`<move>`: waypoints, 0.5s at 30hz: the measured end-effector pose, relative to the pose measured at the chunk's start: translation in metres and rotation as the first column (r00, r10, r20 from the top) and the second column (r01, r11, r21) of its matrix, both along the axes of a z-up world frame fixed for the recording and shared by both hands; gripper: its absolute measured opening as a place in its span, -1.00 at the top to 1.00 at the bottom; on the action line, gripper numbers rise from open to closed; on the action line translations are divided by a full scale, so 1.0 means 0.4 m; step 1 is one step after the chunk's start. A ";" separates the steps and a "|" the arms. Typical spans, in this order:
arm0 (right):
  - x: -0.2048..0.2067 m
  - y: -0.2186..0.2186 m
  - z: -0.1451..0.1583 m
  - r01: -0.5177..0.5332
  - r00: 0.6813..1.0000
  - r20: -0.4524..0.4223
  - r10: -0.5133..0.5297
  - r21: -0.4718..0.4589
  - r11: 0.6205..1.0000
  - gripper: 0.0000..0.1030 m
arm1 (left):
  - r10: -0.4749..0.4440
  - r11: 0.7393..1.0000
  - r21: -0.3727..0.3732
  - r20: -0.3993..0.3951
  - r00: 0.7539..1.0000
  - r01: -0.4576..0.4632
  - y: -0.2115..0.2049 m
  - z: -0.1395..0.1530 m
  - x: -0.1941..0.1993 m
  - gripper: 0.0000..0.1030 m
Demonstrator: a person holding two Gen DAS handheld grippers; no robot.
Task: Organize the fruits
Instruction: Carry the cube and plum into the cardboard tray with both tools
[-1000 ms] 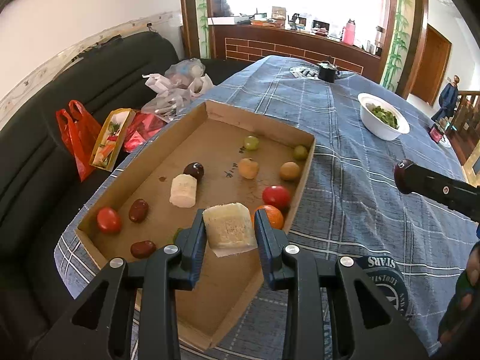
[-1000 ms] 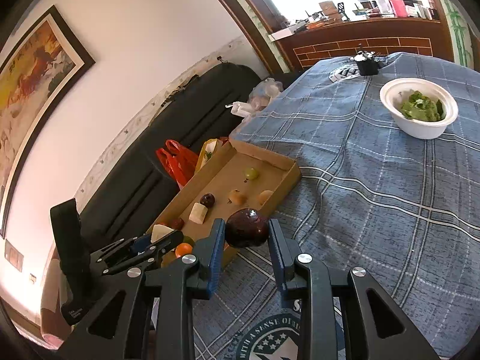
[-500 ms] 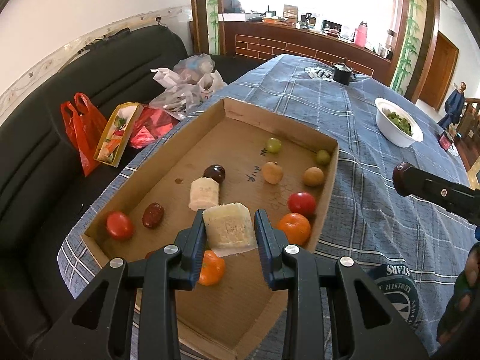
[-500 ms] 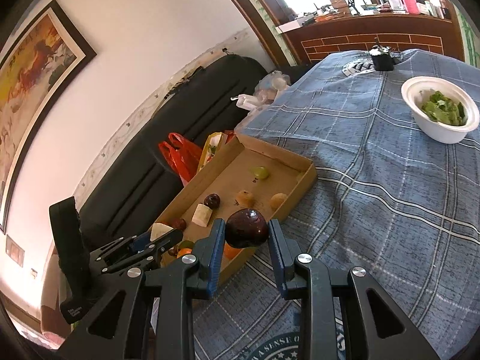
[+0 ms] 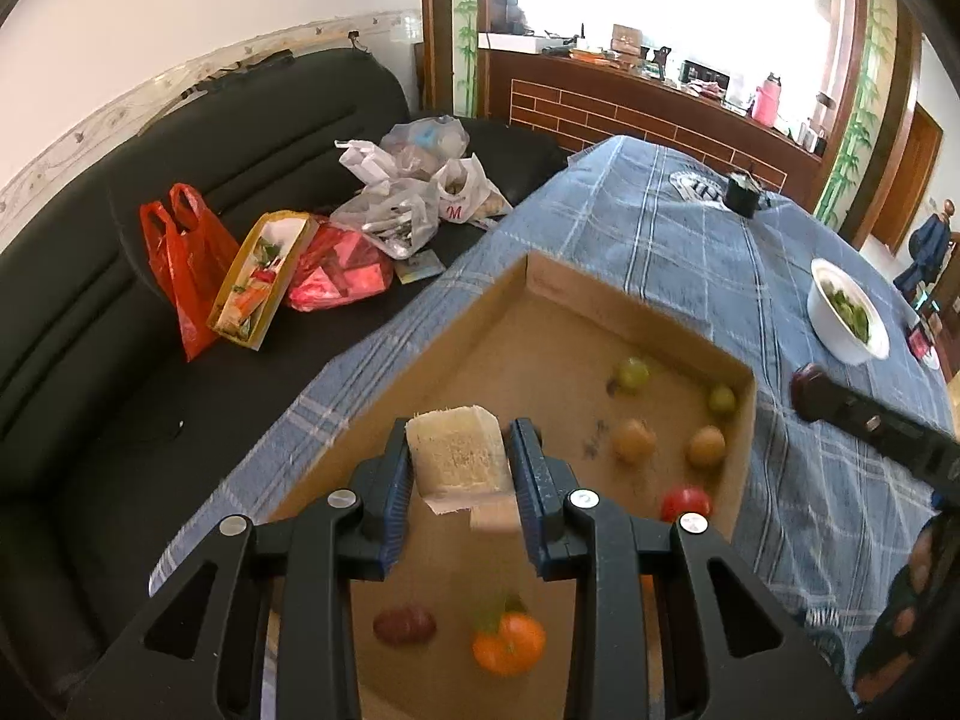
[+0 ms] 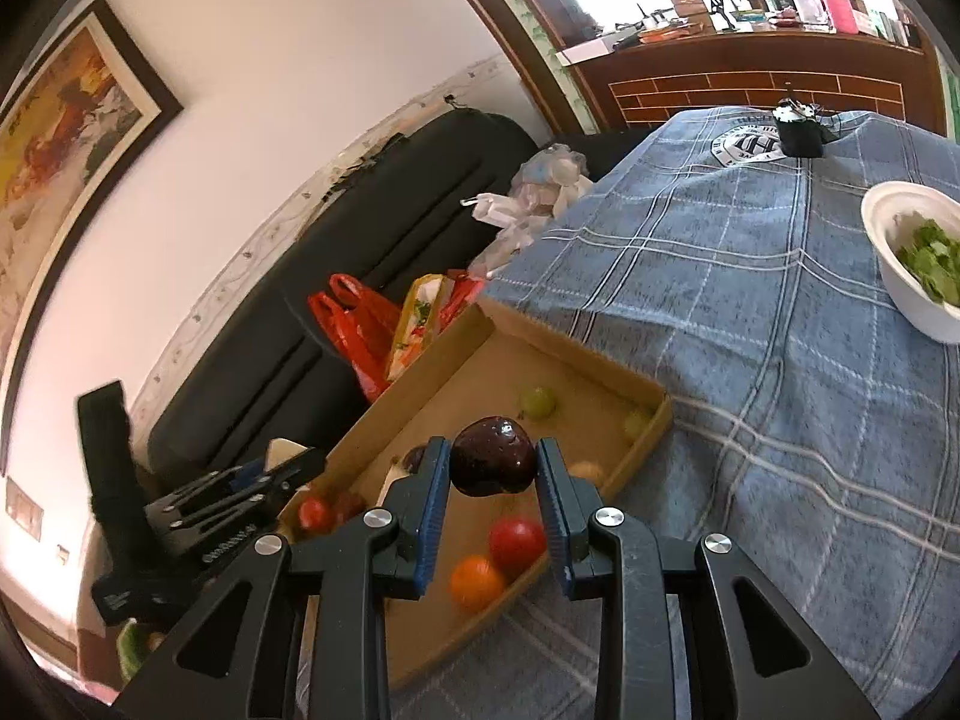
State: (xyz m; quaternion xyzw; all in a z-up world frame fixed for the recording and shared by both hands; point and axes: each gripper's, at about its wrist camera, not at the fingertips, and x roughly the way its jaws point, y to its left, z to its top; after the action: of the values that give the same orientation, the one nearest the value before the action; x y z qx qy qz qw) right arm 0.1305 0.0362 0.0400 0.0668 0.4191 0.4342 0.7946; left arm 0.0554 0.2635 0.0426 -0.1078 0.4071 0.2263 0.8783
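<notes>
My left gripper [image 5: 461, 468] is shut on a pale, fibrous cut chunk of fruit [image 5: 457, 456], held above the cardboard tray [image 5: 636, 309]. My right gripper [image 6: 492, 474] is shut on a dark purple plum [image 6: 493, 463], held over the tray [image 6: 576, 354] near its right wall. Loose in the tray lie green grapes [image 5: 631, 373], small yellow-orange fruits [image 5: 633, 441], a red tomato [image 5: 686, 501], an orange one [image 5: 509, 642] and a dark red date [image 5: 403, 625]. The right gripper's tip [image 5: 810, 381] shows at the right of the left wrist view; the left gripper [image 6: 252, 480] shows at the left of the right wrist view.
A blue plaid cloth [image 6: 750, 276] covers the table. A white bowl of greens [image 6: 912, 258] stands at the right, a small black pot [image 6: 801, 129] at the far end. A dark sofa [image 5: 150, 228] beside the table holds red and clear plastic bags [image 5: 396, 204].
Both grippers have moved forward along the tray with their fruit still held. The tray's far corner and the grapes look nearer, and the near fruits have slipped under the left gripper.
</notes>
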 end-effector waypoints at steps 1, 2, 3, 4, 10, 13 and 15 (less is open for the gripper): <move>0.009 0.013 -0.003 0.003 1.000 0.003 -0.003 -0.011 1.000 0.44 | -0.002 1.000 0.003 -0.001 1.000 0.002 0.009 0.002 0.022 0.44; 0.020 0.033 -0.011 0.002 1.000 0.004 -0.002 -0.030 1.000 0.44 | -0.006 1.000 0.004 -0.005 1.000 0.006 0.014 0.001 0.036 0.44; 0.030 0.052 -0.021 0.005 1.000 0.005 -0.005 -0.053 0.999 0.44 | -0.015 1.000 0.003 -0.013 1.000 0.015 0.021 -0.002 0.061 0.44; 0.038 0.070 -0.030 0.010 1.000 0.006 -0.010 -0.076 0.997 0.44 | -0.021 1.000 0.003 -0.023 1.000 0.022 0.027 -0.008 0.086 0.44; 0.081 0.147 -0.098 0.019 1.000 0.007 -0.018 -0.163 0.986 0.44 | -0.046 0.999 -0.029 -0.096 0.994 0.043 0.040 -0.064 0.195 0.43; 0.090 0.170 -0.127 0.010 1.000 0.003 -0.009 -0.202 0.979 0.44 | -0.055 0.997 -0.056 -0.133 0.990 0.048 0.043 -0.100 0.226 0.43; 0.091 0.181 -0.142 -0.001 1.000 0.008 0.003 -0.225 0.974 0.44 | -0.060 0.997 -0.058 -0.147 0.987 0.051 0.043 -0.114 0.233 0.43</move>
State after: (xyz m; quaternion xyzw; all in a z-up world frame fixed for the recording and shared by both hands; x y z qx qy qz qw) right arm 0.1668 0.1086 -0.0170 -0.0259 0.4623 0.3848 0.7984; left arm 0.1485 0.2805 -0.0031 -0.1031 0.4802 0.1980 0.8483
